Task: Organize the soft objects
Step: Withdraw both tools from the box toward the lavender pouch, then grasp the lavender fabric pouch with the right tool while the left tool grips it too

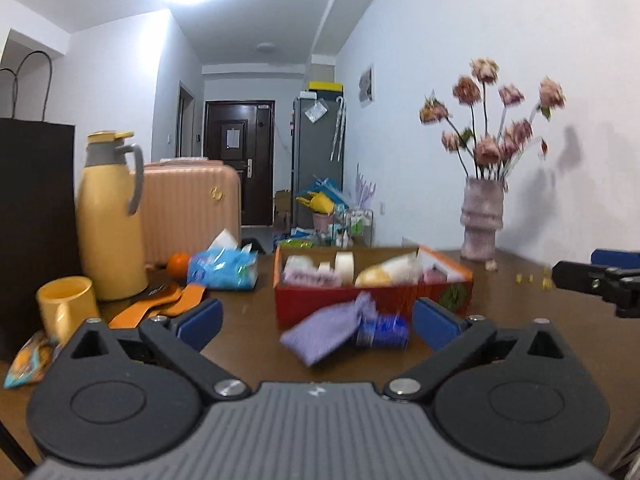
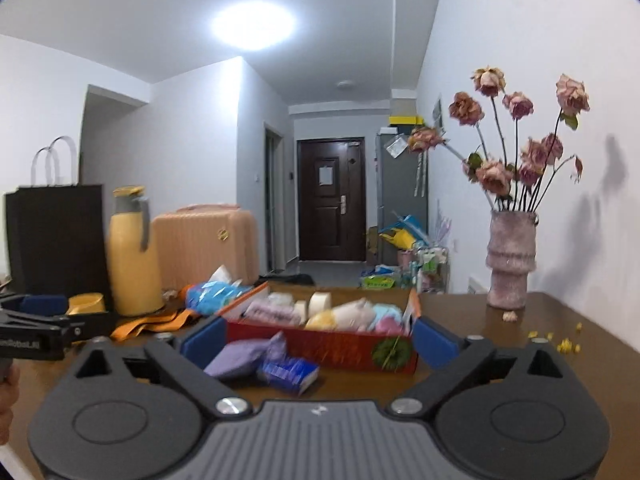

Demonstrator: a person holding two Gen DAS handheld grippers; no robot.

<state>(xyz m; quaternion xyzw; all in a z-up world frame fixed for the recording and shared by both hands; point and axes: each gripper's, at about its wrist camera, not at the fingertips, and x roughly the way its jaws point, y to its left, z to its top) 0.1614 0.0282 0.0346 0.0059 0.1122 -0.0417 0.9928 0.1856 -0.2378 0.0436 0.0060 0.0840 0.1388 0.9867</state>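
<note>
Both wide open, nothing held: left gripper (image 1: 318, 322) and right gripper (image 2: 318, 338) faced the red box (image 2: 332, 346), purple pouch (image 1: 320, 334) lying on the worktop (image 1: 248, 344) before it.

Both wrist cameras sit low over the brown table (image 1: 248, 344), looking nearly level down the room toward the dark door (image 2: 332, 200). The left view stands left of the right. Both share the red box (image 1: 372, 300), near ahead, the flower vase (image 2: 510, 260) and yellow jug (image 1: 110, 220).
</note>
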